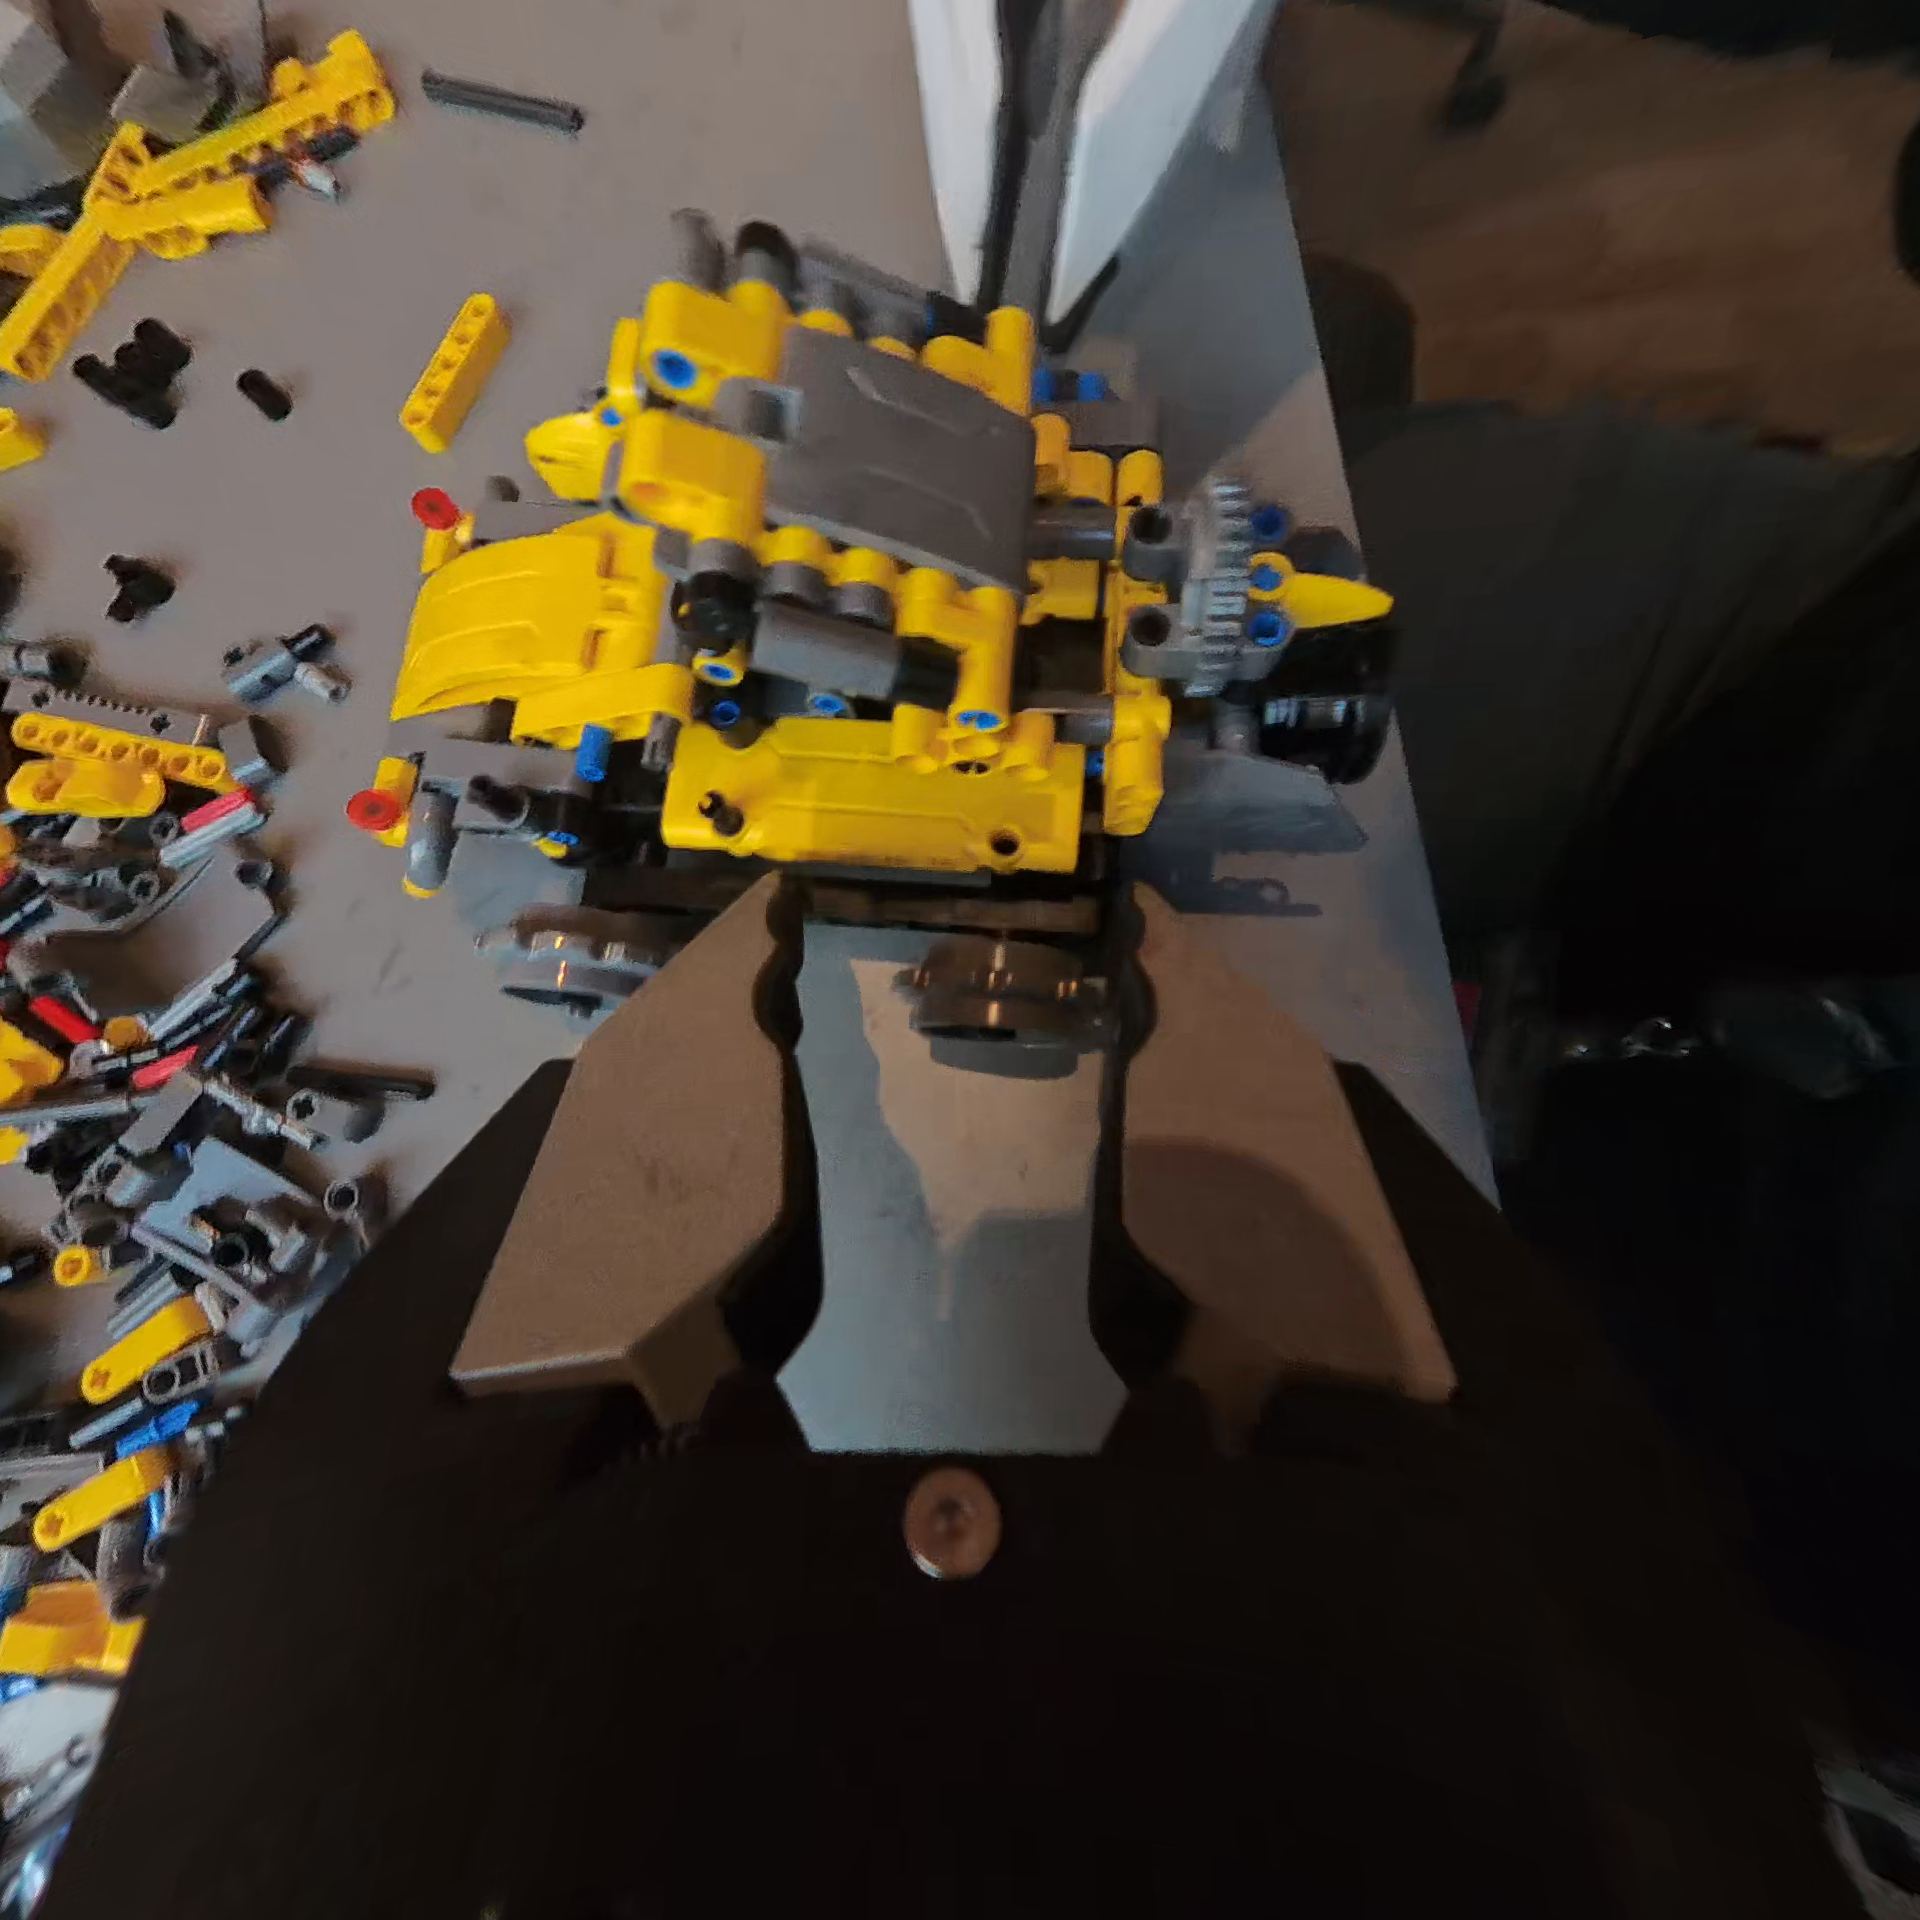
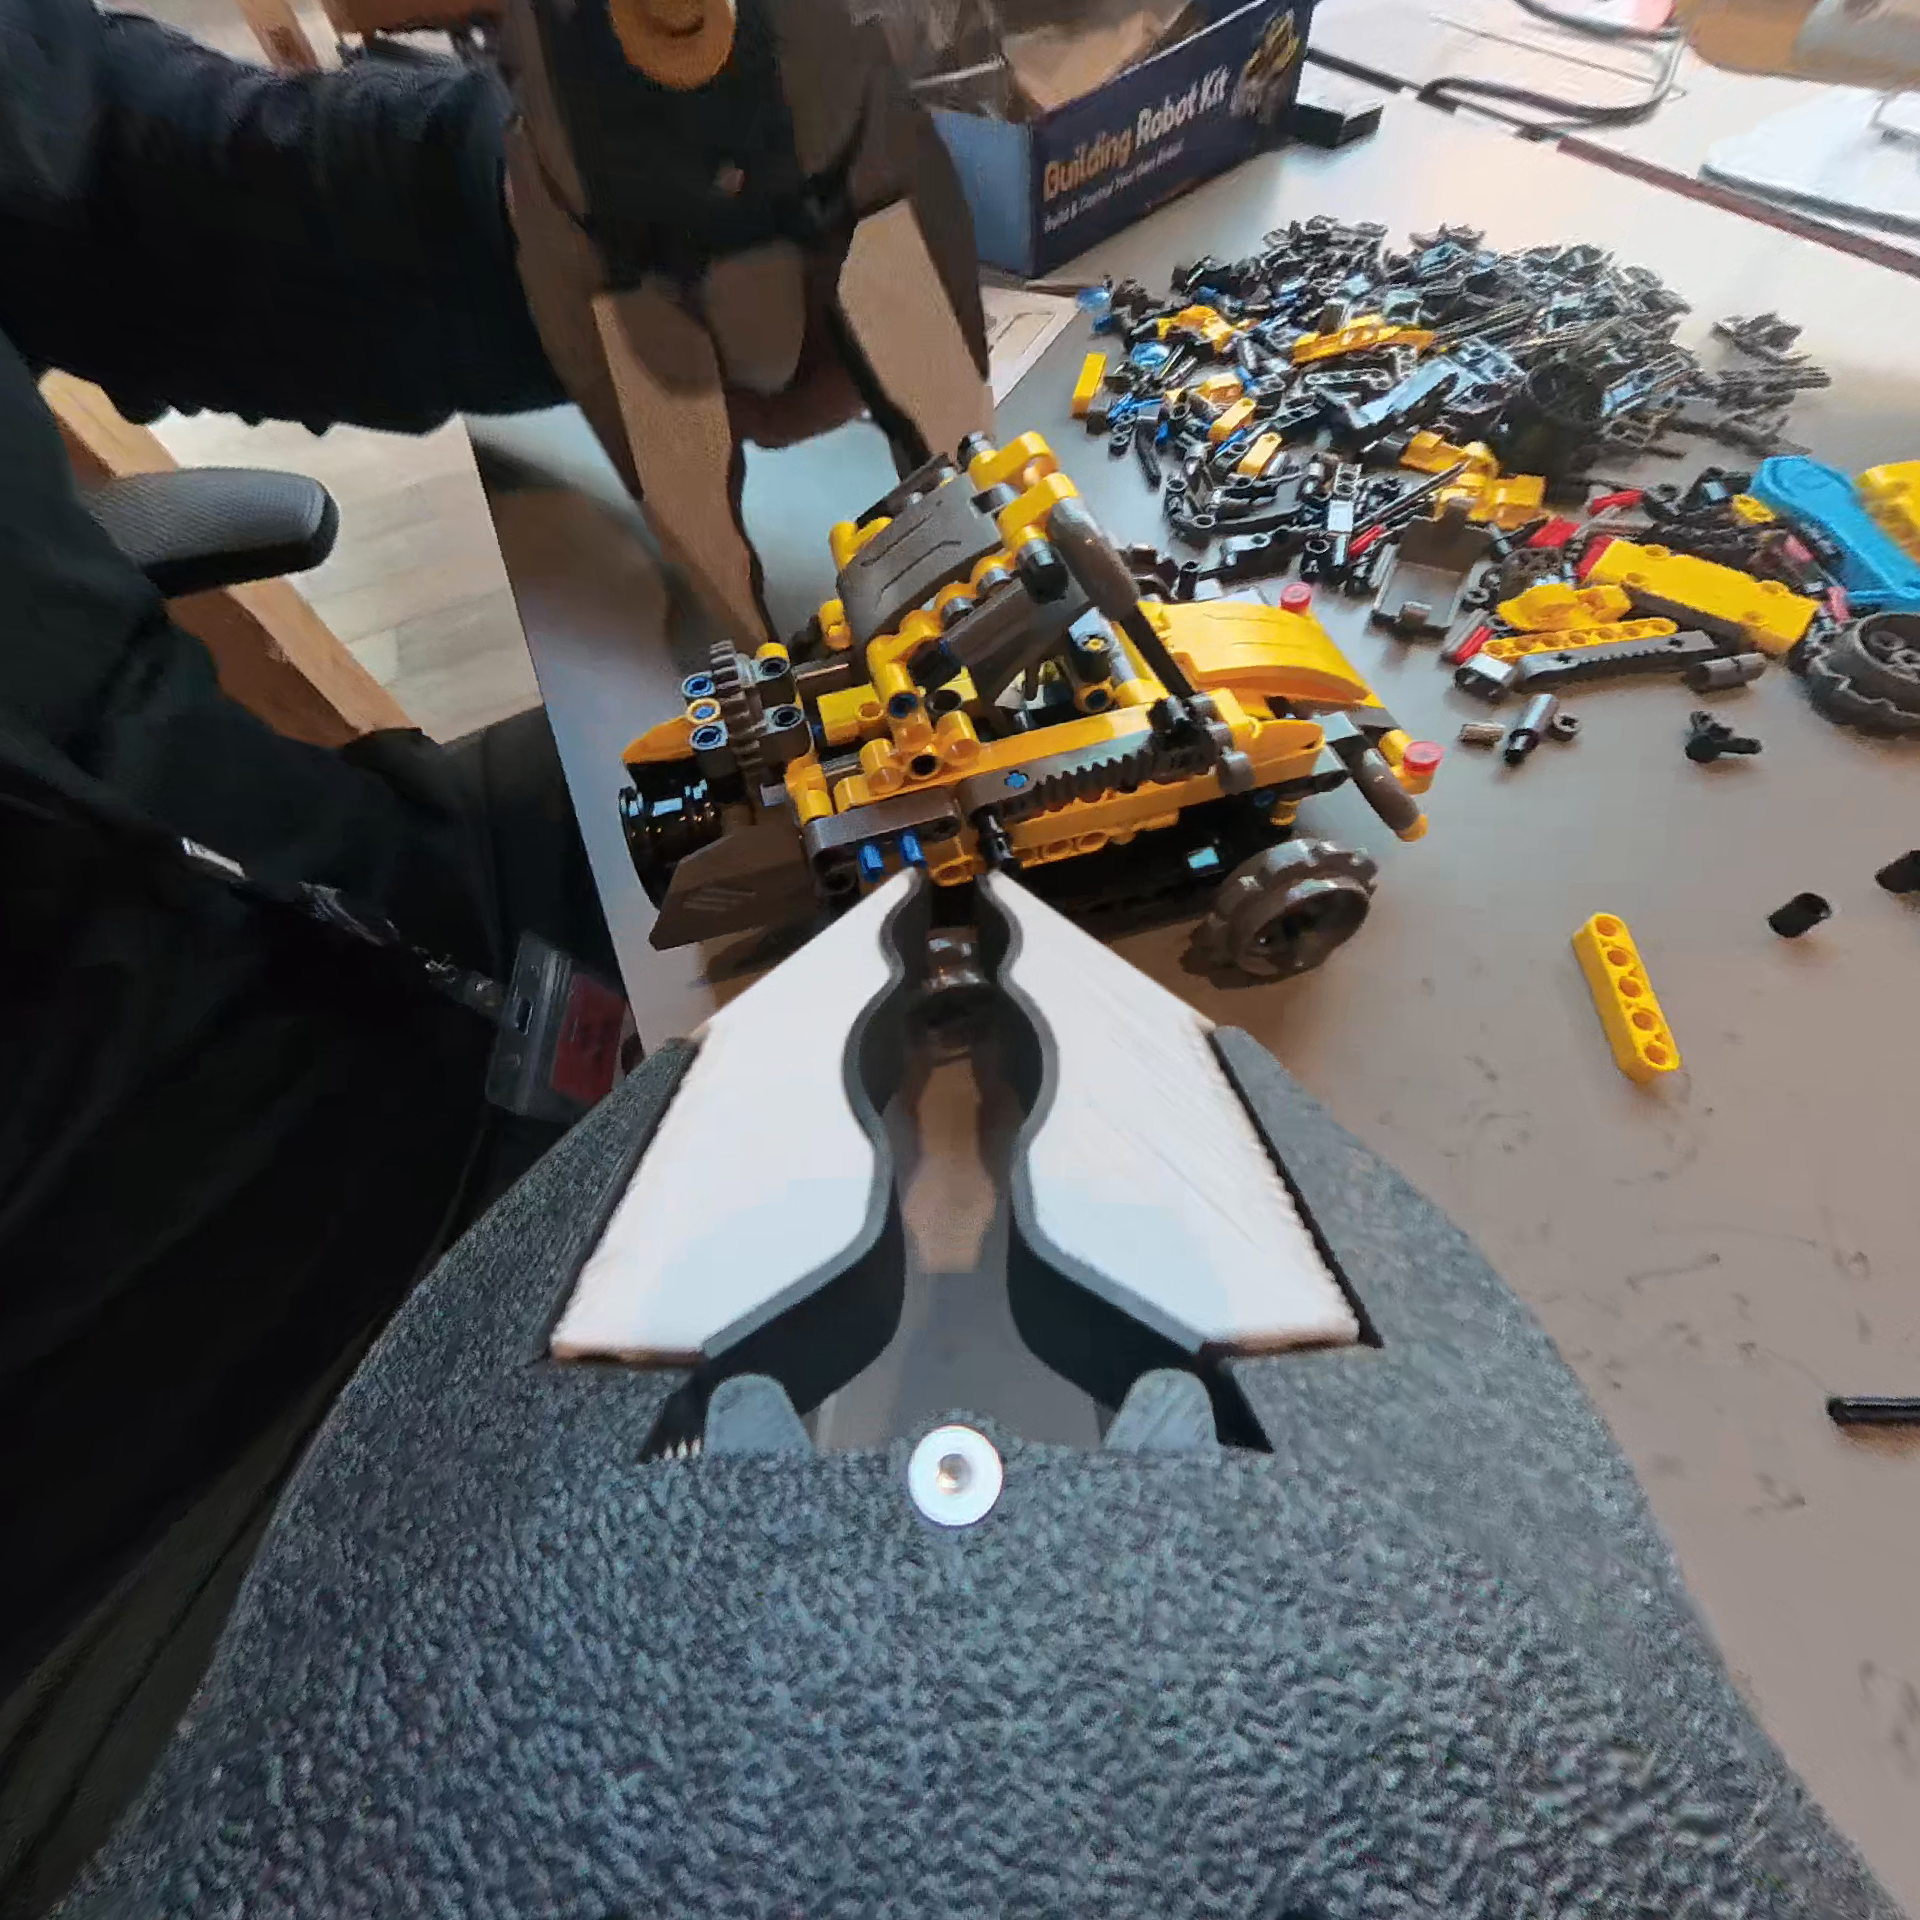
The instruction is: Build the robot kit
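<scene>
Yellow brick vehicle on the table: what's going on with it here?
A person works two hand-held tools on a yellow and grey brick vehicle near the edge of the table. The left tool, open, straddles a dark wheel on one side. The right tool pinches a small dark peg at the opposite side. Loose pieces lie heaped beyond.

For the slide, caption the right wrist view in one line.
Right gripper pinching a small dark connector piece against the yellow brick vehicle, loose parts scattered behind.
</scene>
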`<act>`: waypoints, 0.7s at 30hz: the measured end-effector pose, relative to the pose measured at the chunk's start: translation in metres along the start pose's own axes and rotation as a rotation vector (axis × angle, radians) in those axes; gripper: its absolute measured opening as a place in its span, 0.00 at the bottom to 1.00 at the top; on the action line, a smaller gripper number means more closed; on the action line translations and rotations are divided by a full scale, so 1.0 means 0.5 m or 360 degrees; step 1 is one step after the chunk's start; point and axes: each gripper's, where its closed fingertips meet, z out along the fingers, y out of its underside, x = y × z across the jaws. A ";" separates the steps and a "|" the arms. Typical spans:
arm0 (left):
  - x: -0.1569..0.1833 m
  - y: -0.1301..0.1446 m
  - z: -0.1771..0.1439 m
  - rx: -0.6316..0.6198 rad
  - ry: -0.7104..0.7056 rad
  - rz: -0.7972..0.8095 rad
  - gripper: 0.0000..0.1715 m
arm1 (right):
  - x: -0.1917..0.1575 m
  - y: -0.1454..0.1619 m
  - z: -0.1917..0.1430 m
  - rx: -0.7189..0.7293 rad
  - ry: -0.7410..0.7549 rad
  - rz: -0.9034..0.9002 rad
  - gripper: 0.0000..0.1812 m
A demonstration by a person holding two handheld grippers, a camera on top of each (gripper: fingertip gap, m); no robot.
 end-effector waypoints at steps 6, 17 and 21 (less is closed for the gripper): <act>-0.004 -0.004 0.013 -0.0043 -0.0098 0.0104 0.33 | 0.009 0.001 0.002 -0.0009 0.0041 -0.0012 0.01; -0.030 0.004 0.027 -0.0198 -0.0276 0.0369 0.34 | 0.028 0.005 0.003 -0.0033 0.0090 -0.0003 0.00; -0.038 0.005 0.026 -0.0212 -0.0336 0.0500 0.28 | 0.033 0.005 0.007 -0.0043 0.0125 0.0004 0.00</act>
